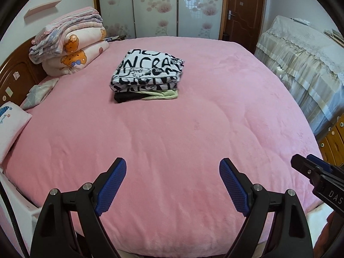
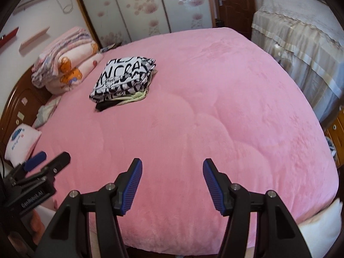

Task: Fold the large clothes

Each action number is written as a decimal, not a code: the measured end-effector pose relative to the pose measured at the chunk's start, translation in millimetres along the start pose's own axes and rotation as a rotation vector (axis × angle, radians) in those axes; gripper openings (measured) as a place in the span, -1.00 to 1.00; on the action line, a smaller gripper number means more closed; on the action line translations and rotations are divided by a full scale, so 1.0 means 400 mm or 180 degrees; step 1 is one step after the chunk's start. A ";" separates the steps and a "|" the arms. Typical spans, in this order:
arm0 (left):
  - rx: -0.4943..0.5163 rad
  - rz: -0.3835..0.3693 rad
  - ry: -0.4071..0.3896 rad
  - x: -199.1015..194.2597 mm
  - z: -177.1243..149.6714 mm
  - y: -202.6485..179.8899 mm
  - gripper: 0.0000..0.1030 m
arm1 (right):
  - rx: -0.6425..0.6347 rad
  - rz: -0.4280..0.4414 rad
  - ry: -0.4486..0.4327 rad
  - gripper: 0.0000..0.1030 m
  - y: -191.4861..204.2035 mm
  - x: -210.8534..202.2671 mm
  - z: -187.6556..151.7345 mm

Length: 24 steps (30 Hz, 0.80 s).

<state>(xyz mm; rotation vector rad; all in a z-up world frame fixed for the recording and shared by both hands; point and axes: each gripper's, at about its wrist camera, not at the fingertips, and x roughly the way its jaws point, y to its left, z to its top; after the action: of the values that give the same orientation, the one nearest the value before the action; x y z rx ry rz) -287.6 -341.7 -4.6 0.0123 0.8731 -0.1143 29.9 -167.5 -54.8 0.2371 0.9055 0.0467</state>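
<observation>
A: Going from the left of the bed: a stack of folded quilts (image 1: 71, 45) against the headboard, then the pile of folded clothes (image 1: 147, 73) on the pink blanket (image 1: 193, 129), a black-and-white lettered garment on top, pale green and black pieces under it. That pile sits well toward the far side, and both tools are at the near edge.

B: And the tools themselves?

A: The left tool (image 1: 172, 172) is spread wide with nothing between its blue pads. The right tool (image 2: 172, 169) is also parted, a bit narrower, and empty too. Each hangs over bare blanket, tilted downward.

B: So what could go wrong?

A: In my view, the pile is the risk. Its lower layers stick out unevenly at the front, so a tool reaching across and brushing the top piece could slide it off or undo a fold. And no unfolded garment shows on the bed, so the next one would have to come from out of view. If it were dragged in low across the plush blanket, I expect it could snag and bunch.

B: Anything on the right?

A: Only the draped furniture (image 1: 301, 64) beside the bed, well apart from the pile.
</observation>
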 end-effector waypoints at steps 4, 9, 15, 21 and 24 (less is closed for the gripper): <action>0.0020 -0.0014 0.0025 -0.020 -0.023 -0.028 0.70 | 0.0023 0.0000 -0.0002 0.15 -0.005 -0.011 -0.020; -0.0095 -0.0120 0.0095 -0.031 -0.041 -0.033 0.70 | -0.0005 0.0057 -0.0019 0.16 -0.001 -0.021 -0.041; -0.0075 -0.0106 0.0065 -0.036 -0.056 -0.040 0.70 | -0.0096 0.0060 -0.0069 0.16 0.020 -0.028 -0.056; -0.0039 -0.0106 0.0097 -0.025 -0.057 -0.043 0.70 | -0.0108 0.0071 -0.0079 0.17 0.029 -0.025 -0.058; -0.0036 -0.0124 0.0106 -0.025 -0.059 -0.045 0.70 | -0.0091 0.0073 -0.0073 0.17 0.029 -0.023 -0.061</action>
<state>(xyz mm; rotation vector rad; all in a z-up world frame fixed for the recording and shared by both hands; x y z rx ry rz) -313.7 -357.2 -11.3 -0.0134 0.9075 -0.1461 5.8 -153.1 -59.5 0.2209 0.8789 0.0781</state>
